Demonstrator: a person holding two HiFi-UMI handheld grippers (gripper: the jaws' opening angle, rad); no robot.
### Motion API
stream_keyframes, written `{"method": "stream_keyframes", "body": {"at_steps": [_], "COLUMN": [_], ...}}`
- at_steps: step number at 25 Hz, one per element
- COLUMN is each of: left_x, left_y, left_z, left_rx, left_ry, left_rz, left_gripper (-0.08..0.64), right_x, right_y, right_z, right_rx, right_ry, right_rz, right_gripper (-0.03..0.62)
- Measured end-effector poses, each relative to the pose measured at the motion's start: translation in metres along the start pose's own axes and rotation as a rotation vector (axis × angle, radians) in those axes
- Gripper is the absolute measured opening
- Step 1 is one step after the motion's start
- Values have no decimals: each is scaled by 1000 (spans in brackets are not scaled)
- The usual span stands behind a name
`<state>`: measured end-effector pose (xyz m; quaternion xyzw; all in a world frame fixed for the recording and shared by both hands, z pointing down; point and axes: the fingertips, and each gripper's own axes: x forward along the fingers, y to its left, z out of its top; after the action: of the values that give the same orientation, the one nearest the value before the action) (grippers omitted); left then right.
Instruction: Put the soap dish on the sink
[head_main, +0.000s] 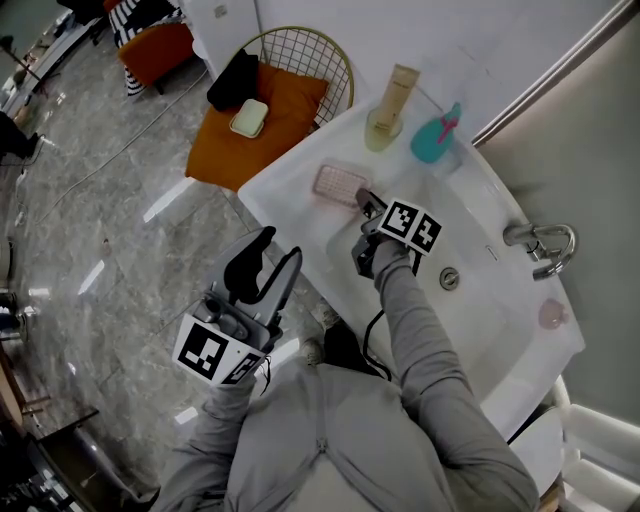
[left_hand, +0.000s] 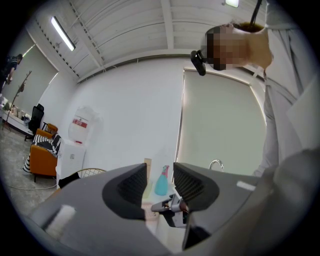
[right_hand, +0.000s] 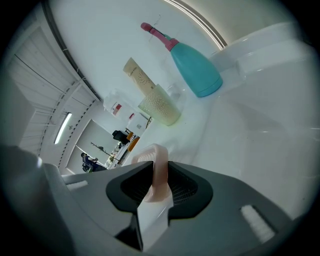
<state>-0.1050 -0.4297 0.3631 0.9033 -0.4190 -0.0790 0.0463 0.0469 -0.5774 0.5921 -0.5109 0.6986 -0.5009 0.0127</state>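
- Your right gripper (right_hand: 159, 184) has its jaws clamped on one edge of the pink soap dish (right_hand: 156, 170); the dish runs out from between the pads.
- From the head view, the soap dish (head_main: 340, 184) sits over the flat white deck of the sink (head_main: 285, 185), at the basin's corner. I can't tell whether it touches the deck.
- Your left gripper (left_hand: 160, 186) is held off to the side over the floor, jaws apart, nothing between them.
- Along the back of the sink deck, near the wall: a teal spray bottle (head_main: 435, 138) with a pink trigger, and beside it a pale green cup (head_main: 380, 131) with a beige tube (head_main: 399, 88) standing in it.
- The chrome faucet (head_main: 541, 247) is at the far side of the basin, with the drain (head_main: 450, 277) in the bowl's middle.
- A small pink object (head_main: 552, 315) lies on the deck's right end, too blurred to name.
- Beside the sink stands a wire-back chair (head_main: 300, 55) with an orange cushion (head_main: 250, 135); a pale soap-like block (head_main: 248, 118) and a black item (head_main: 233, 80) lie on it.
- The floor (head_main: 90, 200) is glossy grey marble.
- The room has white walls and, further off, a water dispenser (left_hand: 80, 131) and an orange armchair (left_hand: 42, 156).
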Motion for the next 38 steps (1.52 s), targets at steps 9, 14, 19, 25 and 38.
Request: {"method": "stream_keyframes", "body": {"at_steps": [9, 14, 19, 25, 38], "left_x": [1, 2, 2, 2, 0], "left_y": [-2, -3, -4, -7, -18], "left_z": [0, 2, 3, 7, 13], "left_rx": [-2, 0, 2, 1, 4], "left_ry": [-2, -5, -6, -13, -33], "left_rz": [-3, -9, -16, -24, -53], "left_gripper": [175, 175, 175, 175, 175], "right_x": [-4, -8, -12, -23, -109], "right_y": [0, 1, 6, 22, 91], "right_z": [8, 12, 17, 23, 41], "right_rx": [-34, -105, -128, -152, -370], "right_ry": [-43, -58, -82, -108, -276], "right_rz": [-25, -50, -51, -10, 102], "right_gripper": [87, 129, 129, 129, 129]}}
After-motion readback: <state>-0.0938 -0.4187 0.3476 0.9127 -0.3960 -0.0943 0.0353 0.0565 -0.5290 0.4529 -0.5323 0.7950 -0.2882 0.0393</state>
